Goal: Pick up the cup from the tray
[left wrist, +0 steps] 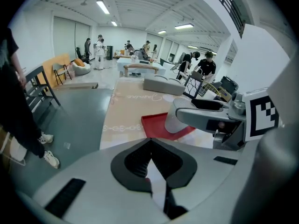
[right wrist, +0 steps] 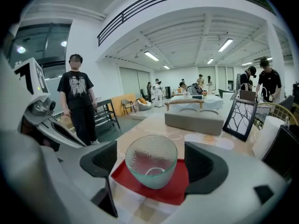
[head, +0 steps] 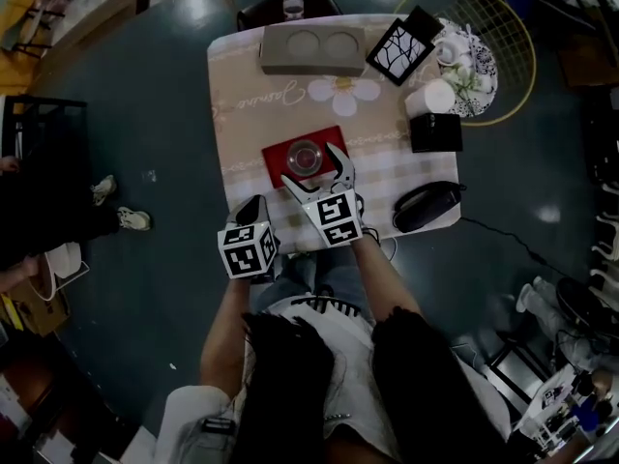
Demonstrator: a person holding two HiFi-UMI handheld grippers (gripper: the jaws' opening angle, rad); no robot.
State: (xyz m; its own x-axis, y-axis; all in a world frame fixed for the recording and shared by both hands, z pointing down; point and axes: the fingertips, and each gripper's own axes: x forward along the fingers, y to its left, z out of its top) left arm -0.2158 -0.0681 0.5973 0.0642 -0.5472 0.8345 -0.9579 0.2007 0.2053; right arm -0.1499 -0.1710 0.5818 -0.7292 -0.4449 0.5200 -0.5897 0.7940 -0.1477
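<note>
A clear dimpled glass cup (head: 305, 156) stands on a red tray (head: 280, 159) near the table's front edge. My right gripper (head: 311, 168) is open around the cup, one finger on each side. In the right gripper view the cup (right wrist: 151, 160) sits on the tray (right wrist: 174, 191) between the two dark pads (right wrist: 100, 160), with a gap on both sides. My left gripper (head: 251, 211) is shut and empty at the table's front edge, left of the tray. The left gripper view shows the cup (left wrist: 174, 118) and tray (left wrist: 154, 125) ahead, partly hidden behind the right gripper.
Farther back on the table are a grey two-hole holder (head: 311, 49), a black frame with a white branch pattern (head: 401, 46), a white roll (head: 428, 97), a black box (head: 435, 131) and a black case (head: 426, 206). A person in black (right wrist: 77, 101) stands left of the table.
</note>
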